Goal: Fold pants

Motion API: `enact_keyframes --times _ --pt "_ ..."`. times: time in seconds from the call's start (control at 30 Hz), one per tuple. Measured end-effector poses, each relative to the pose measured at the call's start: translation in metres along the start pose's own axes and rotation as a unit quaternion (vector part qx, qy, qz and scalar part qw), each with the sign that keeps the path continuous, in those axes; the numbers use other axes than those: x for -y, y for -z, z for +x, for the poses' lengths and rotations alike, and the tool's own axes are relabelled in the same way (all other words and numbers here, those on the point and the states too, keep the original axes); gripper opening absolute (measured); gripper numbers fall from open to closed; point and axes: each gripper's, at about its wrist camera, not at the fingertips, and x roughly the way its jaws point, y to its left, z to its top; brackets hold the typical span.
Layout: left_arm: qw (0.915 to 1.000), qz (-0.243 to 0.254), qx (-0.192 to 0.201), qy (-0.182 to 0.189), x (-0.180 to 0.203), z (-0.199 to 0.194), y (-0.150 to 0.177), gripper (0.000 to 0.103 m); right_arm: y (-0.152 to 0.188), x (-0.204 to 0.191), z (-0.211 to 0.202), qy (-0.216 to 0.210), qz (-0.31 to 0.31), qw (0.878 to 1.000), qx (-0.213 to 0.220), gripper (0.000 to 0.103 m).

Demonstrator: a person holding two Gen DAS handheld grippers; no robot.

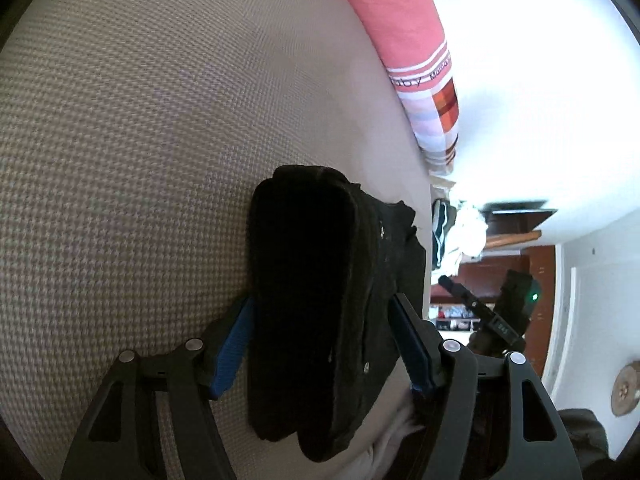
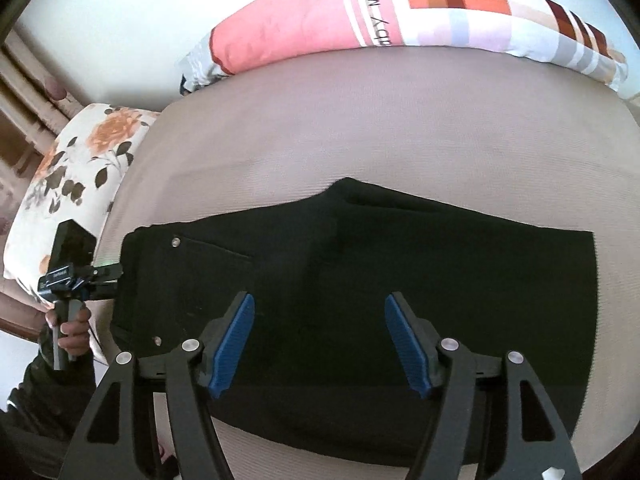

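Already folded once, the black pants (image 2: 360,280) lie mid-frame on the beige bed (image 2: 400,120), both the left gripper (image 1: 320,344) and right gripper (image 2: 320,344) open-fingered; next, pinch one end and fold across.

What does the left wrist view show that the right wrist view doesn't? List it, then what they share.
Only the left wrist view: a brown door and hanging clothes past the bed edge, plus the right tongs seen from outside. Only the right wrist view: the floral pillow, the left tongs at the pants' waist end, and the person's hand. Both: the black pants, beige bed cover and pink pillow.
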Motion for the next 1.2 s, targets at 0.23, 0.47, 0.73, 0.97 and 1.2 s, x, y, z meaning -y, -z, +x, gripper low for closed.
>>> enact_keyframes --times 0.23,0.47,0.73,0.97,1.2 --pt "0.9986 0.050 -0.018 -0.010 0.026 0.031 -0.003 0.067 0.003 -0.017 0.012 -0.014 -0.016 1.000 -0.009 0.066" --pt "0.9963 0.044 0.047 -0.057 0.030 0.037 0.004 0.039 0.008 -0.009 0.005 -0.028 -0.007 1.000 0.007 0.066" --pt "0.9729 0.034 0.099 -0.206 0.093 0.050 0.022 0.026 0.015 0.038 -0.032 -0.035 0.044 0.996 0.064 0.066" --pt "0.9742 0.018 0.131 -0.182 0.170 0.062 0.039 0.023 0.032 0.092 -0.064 -0.044 0.086 0.989 0.111 0.066" --pt "0.9776 0.056 0.133 -0.153 0.256 0.131 0.055 0.022 0.056 0.154 -0.100 -0.041 0.128 0.978 0.158 0.066"
